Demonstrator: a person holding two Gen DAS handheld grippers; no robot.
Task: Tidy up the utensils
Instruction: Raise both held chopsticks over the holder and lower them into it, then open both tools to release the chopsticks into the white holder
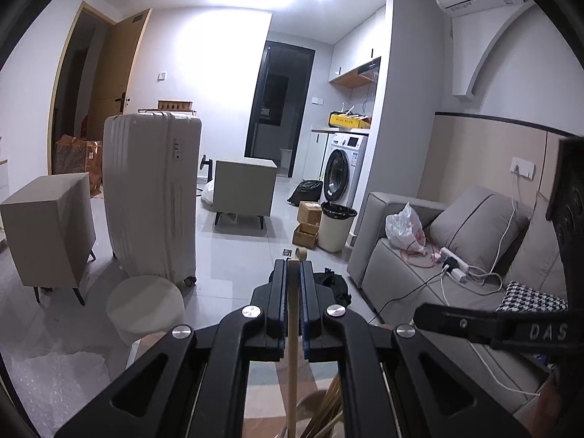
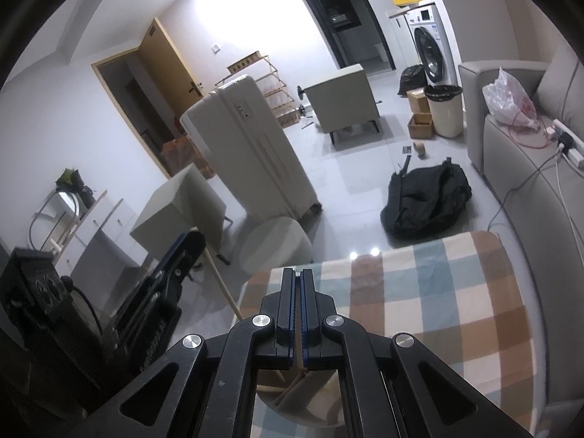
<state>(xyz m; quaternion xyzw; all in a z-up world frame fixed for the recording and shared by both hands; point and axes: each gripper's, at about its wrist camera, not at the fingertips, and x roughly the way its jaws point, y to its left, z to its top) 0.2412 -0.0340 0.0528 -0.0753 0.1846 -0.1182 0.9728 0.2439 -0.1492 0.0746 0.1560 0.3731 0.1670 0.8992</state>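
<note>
My left gripper [image 1: 292, 261] is shut on a pale wooden utensil handle [image 1: 292, 365] that runs straight down between its pads. Under it stands a round holder [image 2: 268, 388] with several thin wooden sticks [image 1: 328, 408] leaning in it. In the right wrist view the left gripper [image 2: 195, 235] shows at the left, with the wooden handle [image 2: 221, 284] slanting down toward the holder. My right gripper [image 2: 297, 270] is shut above the same holder, with a thin wooden stick [image 2: 299, 350] pinched between its pads. Its tip [image 1: 418, 315] shows at the right of the left wrist view.
The holder stands on a table with a plaid cloth [image 2: 419, 310]. Beyond it are a round pale stool [image 2: 277, 244], a black bag [image 2: 427, 200] on the floor, a white suitcase [image 1: 153, 197], a grey sofa [image 1: 456, 273] with cables, and small cabinets.
</note>
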